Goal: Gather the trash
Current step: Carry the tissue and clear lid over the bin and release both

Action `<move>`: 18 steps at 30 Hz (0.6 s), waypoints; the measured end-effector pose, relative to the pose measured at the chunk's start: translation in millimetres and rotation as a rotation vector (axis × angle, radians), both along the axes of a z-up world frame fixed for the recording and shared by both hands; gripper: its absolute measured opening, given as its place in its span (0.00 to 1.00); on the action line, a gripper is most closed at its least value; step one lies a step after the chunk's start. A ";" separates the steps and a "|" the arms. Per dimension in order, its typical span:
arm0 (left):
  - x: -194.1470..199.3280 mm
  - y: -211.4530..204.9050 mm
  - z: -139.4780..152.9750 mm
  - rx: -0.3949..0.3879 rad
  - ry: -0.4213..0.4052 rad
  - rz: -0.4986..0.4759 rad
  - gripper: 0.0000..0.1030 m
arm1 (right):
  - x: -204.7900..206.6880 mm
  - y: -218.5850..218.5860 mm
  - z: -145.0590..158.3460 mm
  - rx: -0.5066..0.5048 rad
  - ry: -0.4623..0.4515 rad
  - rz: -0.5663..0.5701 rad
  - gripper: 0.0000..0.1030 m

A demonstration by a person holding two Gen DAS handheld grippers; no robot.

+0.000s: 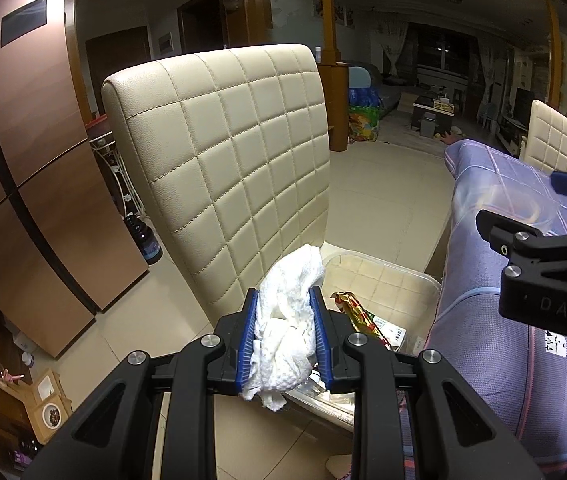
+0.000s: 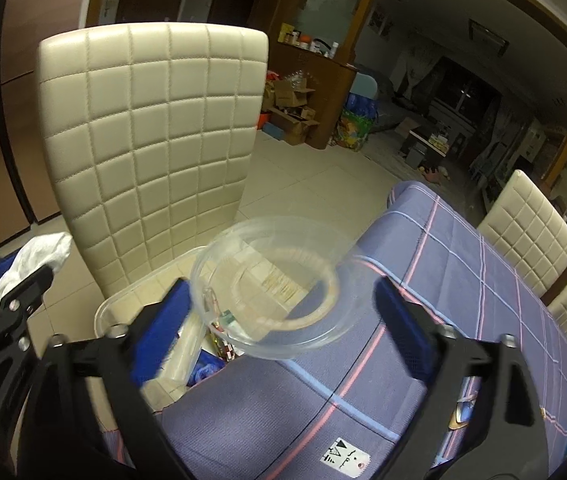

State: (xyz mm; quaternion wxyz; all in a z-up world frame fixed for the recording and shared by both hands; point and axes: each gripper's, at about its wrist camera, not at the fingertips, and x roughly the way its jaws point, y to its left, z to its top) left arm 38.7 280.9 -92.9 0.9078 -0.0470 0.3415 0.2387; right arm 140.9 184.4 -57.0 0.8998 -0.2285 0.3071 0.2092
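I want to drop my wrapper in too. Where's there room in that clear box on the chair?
The far end of the clear bin, by the chair back, shows bare bottom. The near end is crowded with a gold wrapper and other scraps. The left tongs, gripping a white tissue, hover over that end.

place: home | cues: dining chair (image 2: 151, 152), clothed table (image 2: 463, 300) (lounge behind)

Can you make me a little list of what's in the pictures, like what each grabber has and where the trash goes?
left gripper: shut on a crumpled white tissue
right gripper: open, nothing pinched
clear plastic lid: between the open fingers, touching neither
clear bin: on the chair seat, wrappers inside
chair: cream, quilted back
table: purple checked cloth
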 end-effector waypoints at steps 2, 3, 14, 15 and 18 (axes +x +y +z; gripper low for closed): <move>0.5 -1.2 0.5 0.004 0.000 -0.004 0.25 | 1.2 -3.8 1.0 0.011 -0.013 -0.017 0.95; 0.8 -1.8 0.6 0.006 0.000 -0.006 0.25 | 1.1 -4.6 0.1 0.009 -0.012 -0.018 0.95; 8.5 -11.0 -0.1 0.003 0.011 -0.035 0.25 | -3.3 -23.3 -7.3 0.007 0.001 -0.033 0.95; 10.2 -13.5 0.5 0.005 0.011 -0.042 0.25 | -4.1 -25.3 -6.9 0.005 -0.005 -0.037 0.95; 14.9 -18.3 1.7 0.005 0.008 -0.055 0.25 | -4.4 -30.7 -6.0 0.007 -0.013 -0.044 0.95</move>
